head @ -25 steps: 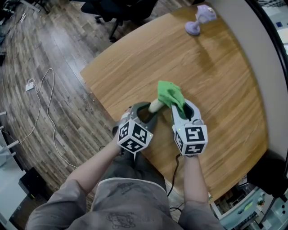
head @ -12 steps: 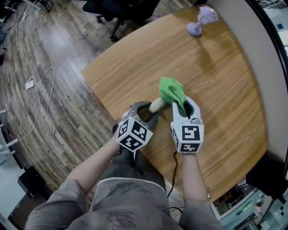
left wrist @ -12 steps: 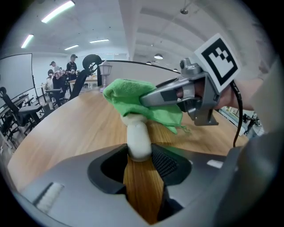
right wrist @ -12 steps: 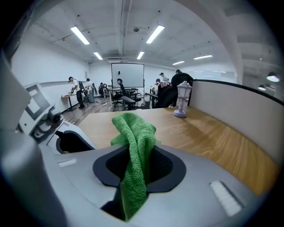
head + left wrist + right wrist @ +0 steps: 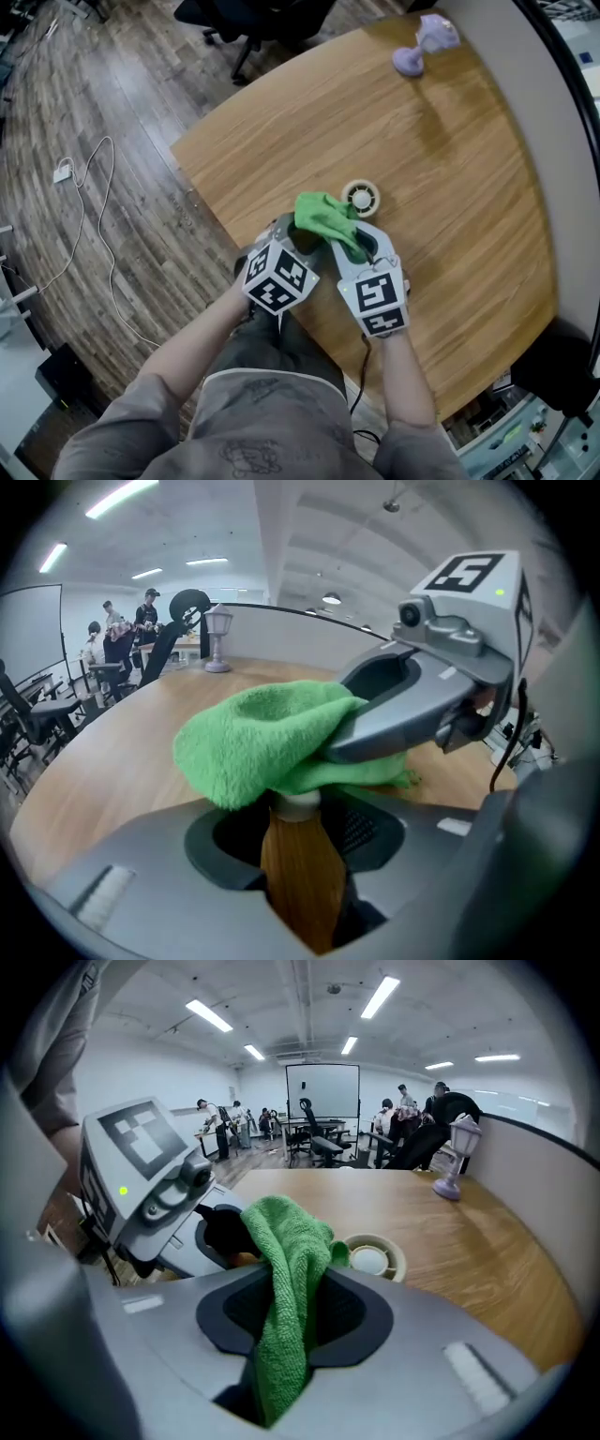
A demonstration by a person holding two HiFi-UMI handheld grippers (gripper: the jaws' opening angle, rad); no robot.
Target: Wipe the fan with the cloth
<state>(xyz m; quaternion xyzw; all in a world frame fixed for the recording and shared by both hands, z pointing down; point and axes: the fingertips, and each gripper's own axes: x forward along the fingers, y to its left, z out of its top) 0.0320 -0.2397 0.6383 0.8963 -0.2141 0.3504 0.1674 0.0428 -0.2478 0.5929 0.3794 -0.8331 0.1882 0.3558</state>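
Observation:
A small fan lies on the wooden table (image 5: pixel 469 187). Its round cream head (image 5: pixel 361 197) shows bare, also in the right gripper view (image 5: pixel 372 1258). My left gripper (image 5: pixel 300 239) is shut on the fan's wood-coloured handle (image 5: pixel 298 874). My right gripper (image 5: pixel 349 242) is shut on the green cloth (image 5: pixel 323 216), which hangs down between its jaws (image 5: pixel 286 1326). The cloth (image 5: pixel 267 742) drapes over the top of the handle, just above the left jaws, and hides the fan's neck. The two grippers stand side by side, almost touching.
A purple lamp-shaped ornament (image 5: pixel 417 45) stands at the table's far corner. The table's left edge (image 5: pixel 202 202) runs close to my left gripper, with wooden floor and a white cable (image 5: pixel 89 178) beyond. A black office chair (image 5: pixel 248 19) stands past the far edge.
My right gripper has swung left and nearer to me with the cloth, off the fan head, which now shows. The cloth now lies over the handle's top. The left gripper kept still.

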